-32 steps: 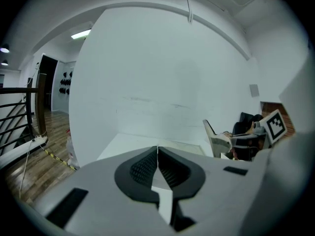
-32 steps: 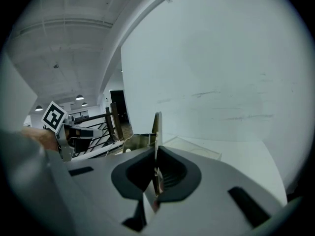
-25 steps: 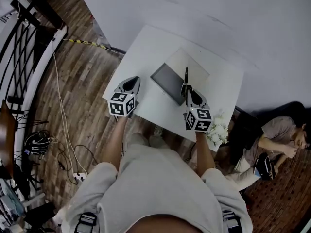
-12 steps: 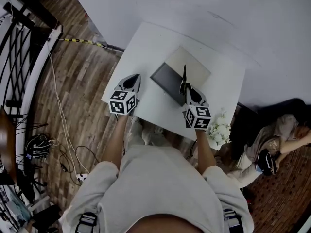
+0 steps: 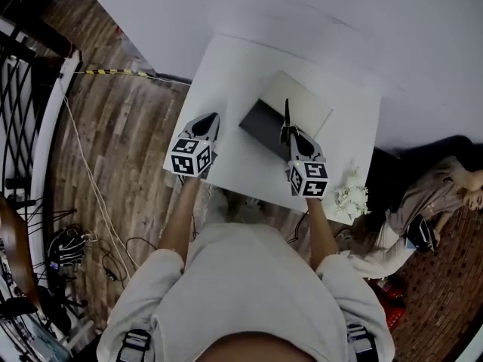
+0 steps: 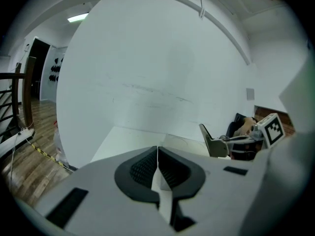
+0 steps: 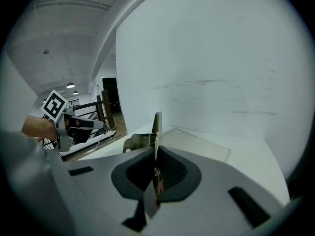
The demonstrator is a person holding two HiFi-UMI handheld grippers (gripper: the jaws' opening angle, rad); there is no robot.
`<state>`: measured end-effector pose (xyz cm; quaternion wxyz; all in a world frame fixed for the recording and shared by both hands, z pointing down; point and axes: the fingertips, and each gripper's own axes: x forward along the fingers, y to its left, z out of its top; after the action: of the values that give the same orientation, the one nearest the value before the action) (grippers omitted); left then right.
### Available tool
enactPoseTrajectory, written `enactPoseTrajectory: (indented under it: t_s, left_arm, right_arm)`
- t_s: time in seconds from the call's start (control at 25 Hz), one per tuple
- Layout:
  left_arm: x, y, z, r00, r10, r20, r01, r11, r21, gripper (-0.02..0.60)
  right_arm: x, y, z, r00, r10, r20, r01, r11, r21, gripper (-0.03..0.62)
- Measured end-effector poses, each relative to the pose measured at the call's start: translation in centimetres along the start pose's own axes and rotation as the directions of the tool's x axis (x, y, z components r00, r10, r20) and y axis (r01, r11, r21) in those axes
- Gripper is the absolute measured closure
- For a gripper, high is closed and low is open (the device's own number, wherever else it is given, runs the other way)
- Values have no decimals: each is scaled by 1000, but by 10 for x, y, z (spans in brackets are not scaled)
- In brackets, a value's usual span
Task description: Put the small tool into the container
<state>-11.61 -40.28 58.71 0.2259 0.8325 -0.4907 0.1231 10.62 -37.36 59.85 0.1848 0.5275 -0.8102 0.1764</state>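
A white table (image 5: 226,74) carries an open flat container with a dark half (image 5: 262,127) and a pale half (image 5: 306,102). My right gripper (image 5: 287,131) hovers at the dark half's right edge, shut on the small tool (image 5: 287,115), a thin dark metal piece that points away from me. In the right gripper view the tool (image 7: 156,127) stands edge-on between the shut jaws of the right gripper (image 7: 156,154). My left gripper (image 5: 209,119) is over the table's left front part, shut and empty. The left gripper (image 6: 157,151) view shows the tool (image 6: 210,141) from the side.
White flowers (image 5: 351,198) sit at the table's front right corner. A person (image 5: 441,194) sits on the floor to the right. Cables (image 5: 83,240) trail over the wooden floor at left, beside a dark railing (image 5: 26,104). A white wall (image 5: 302,6) backs the table.
Both grippers keep almost the same places over the table. The head view has drifted a little and the person on the floor has shifted.
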Motion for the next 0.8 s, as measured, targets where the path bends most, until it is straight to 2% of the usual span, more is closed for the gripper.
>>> enactPoseTrajectory:
  t_s: [0.2,0.52,0.64,0.8]
  left_arm:
    - [9,11,6,999,-45,-13,46,999,10,569]
    - [21,22,11,995,-97,-30,98,995,16,569]
    - [21,26,11,994,-105,-32,105,994,19,569]
    - [21,30,13,993,-110,-32,111,994,20,569]
  right_arm:
    - [9,8,0,999,-40,-28,39,998,-54,594]
    - [26,21,-11,990,-83,-116,52,967,-249,594]
    - [31,23,-18,983,-107,-150,48,935,-350,594]
    - [42,25,-27,970,-139,-199,18,859,-512,594]
